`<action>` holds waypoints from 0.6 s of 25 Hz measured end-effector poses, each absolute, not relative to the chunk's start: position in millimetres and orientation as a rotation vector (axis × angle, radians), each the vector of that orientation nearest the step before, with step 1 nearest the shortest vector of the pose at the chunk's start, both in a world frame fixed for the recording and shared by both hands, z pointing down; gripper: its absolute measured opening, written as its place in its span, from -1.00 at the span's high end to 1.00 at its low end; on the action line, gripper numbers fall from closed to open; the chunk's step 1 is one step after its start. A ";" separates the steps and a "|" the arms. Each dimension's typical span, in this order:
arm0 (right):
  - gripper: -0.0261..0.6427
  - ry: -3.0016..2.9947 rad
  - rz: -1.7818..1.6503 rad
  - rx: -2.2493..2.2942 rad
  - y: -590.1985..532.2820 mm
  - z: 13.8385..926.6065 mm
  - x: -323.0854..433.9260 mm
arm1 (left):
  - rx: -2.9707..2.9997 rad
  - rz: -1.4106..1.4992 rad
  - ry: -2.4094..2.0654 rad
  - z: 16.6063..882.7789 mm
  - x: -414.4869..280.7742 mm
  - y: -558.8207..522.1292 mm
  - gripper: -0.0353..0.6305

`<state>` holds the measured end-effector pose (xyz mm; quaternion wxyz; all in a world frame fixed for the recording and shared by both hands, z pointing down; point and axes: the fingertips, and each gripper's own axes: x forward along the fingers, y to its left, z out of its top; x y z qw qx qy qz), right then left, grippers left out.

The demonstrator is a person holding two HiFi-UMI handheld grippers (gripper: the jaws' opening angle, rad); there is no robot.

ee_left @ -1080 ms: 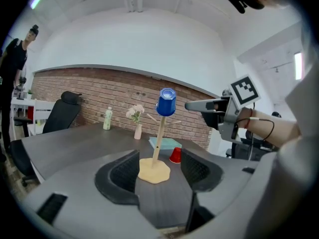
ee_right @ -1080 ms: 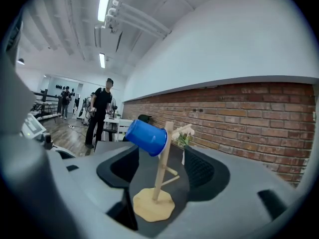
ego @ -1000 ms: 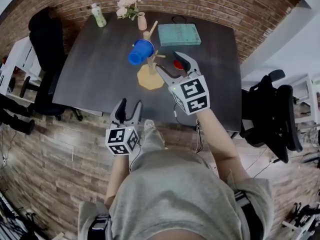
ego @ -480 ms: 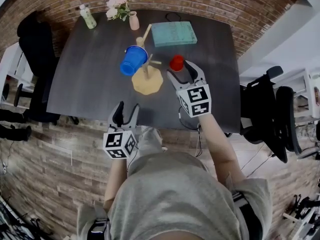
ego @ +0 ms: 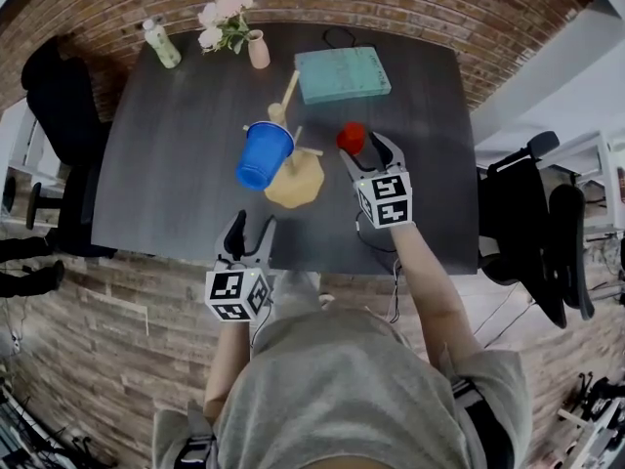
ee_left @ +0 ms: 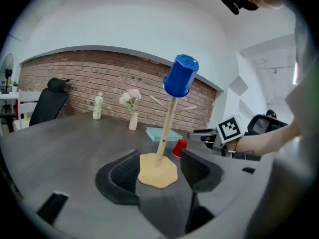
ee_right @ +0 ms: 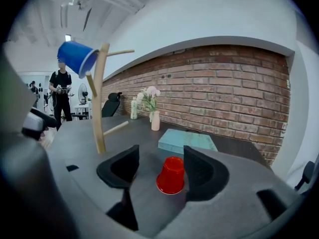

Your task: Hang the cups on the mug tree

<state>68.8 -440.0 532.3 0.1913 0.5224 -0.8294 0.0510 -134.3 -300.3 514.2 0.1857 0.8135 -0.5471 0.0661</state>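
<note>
Jaws apart: right gripper [ee_right: 159,158] | red cup [ee_right: 171,177] inverted between them

Matt bench, pale wood, smooth plastic cups

The bench [ego: 166,154] has a dark, matt, smooth top. The mug tree [ego: 294,178] is pale wood with a dull finish. The blue cup [ego: 262,156] and red cup [ee_right: 171,176] look like smooth, faintly glossy plastic. The left claw [ee_left: 160,159] and right claw [ee_right: 160,167] are matt black plastic, ribbed inside. The brick wall [ee_right: 224,83] is rough.
</note>
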 end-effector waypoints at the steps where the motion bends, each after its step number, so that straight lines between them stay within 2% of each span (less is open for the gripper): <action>1: 0.09 -2.316 0.155 1.466 -445.6 539.3 70.5 | 2.292 0.191 -1.534 516.5 -134.7 -304.5 0.19; 15: 0.15 -2.187 0.316 1.492 -492.3 607.9 82.6 | 2.288 0.243 -1.447 541.8 -139.5 -346.0 0.19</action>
